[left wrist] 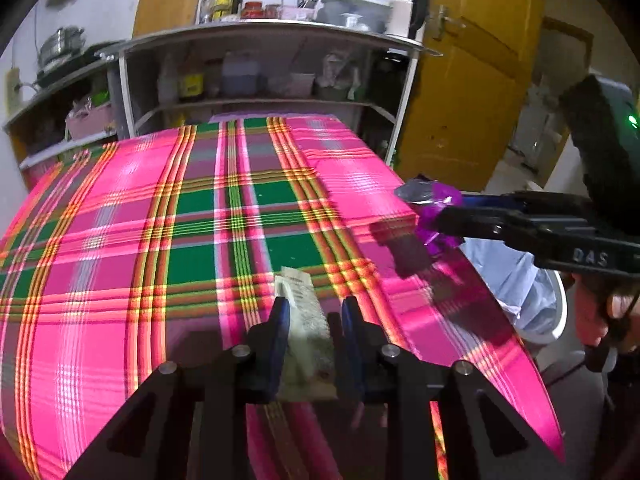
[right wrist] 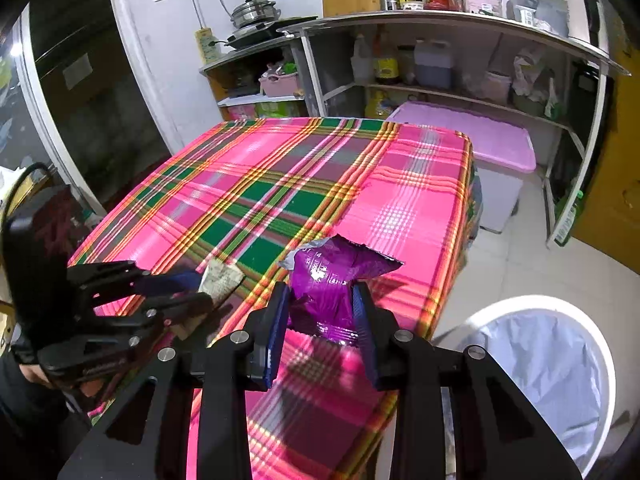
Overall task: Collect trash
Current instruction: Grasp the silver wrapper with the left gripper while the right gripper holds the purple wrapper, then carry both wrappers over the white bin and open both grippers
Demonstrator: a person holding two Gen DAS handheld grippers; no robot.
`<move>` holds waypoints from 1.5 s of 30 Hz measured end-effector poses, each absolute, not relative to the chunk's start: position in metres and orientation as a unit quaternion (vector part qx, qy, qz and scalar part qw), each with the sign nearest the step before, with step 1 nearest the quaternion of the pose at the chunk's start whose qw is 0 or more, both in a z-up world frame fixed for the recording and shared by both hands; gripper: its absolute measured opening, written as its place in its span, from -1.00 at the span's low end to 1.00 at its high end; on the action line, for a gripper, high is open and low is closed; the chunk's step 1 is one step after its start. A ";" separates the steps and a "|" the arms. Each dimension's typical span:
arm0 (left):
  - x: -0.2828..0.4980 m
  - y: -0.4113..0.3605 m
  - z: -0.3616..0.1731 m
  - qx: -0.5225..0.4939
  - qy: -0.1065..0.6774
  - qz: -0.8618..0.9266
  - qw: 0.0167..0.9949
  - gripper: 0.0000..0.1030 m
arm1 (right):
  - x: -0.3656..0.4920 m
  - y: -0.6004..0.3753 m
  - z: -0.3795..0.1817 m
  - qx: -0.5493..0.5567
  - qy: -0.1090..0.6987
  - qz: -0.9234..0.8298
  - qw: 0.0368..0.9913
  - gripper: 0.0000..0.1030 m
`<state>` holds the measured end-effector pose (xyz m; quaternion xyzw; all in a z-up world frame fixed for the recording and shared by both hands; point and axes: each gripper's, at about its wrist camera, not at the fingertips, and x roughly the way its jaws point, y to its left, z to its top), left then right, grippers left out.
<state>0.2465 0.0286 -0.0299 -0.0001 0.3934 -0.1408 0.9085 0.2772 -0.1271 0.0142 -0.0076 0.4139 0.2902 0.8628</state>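
My left gripper [left wrist: 312,308] is shut on a pale crumpled paper wrapper [left wrist: 302,304] and holds it just above the plaid tablecloth [left wrist: 160,220]. The same wrapper shows in the right wrist view [right wrist: 220,278], held by the left gripper [right wrist: 192,288]. My right gripper [right wrist: 320,296] is shut on a crumpled purple foil wrapper [right wrist: 332,276] above the table's right side. It also shows in the left wrist view [left wrist: 438,216], where the purple wrapper [left wrist: 430,200] hangs near the table's right edge.
A white bin with a pale liner [right wrist: 552,364] stands on the floor right of the table, also in the left wrist view [left wrist: 520,280]. Shelves with bottles [right wrist: 440,72] and a pink-lidded box [right wrist: 480,140] stand behind. A yellow door [left wrist: 472,80] is at the right.
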 end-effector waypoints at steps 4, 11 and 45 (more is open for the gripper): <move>0.232 0.026 -0.027 -0.003 0.391 -0.124 0.912 -0.46 | 0.268 -0.133 0.016 -0.004 0.414 0.287 0.864 -0.35; 0.233 0.028 -0.036 -0.002 0.409 -0.079 0.909 -0.45 | 0.249 -0.137 0.017 -0.001 0.415 0.287 0.863 -0.35; 0.134 0.004 0.023 -0.059 0.326 -0.093 0.939 -0.60 | 0.168 -0.168 0.055 0.009 0.372 0.267 0.889 -0.35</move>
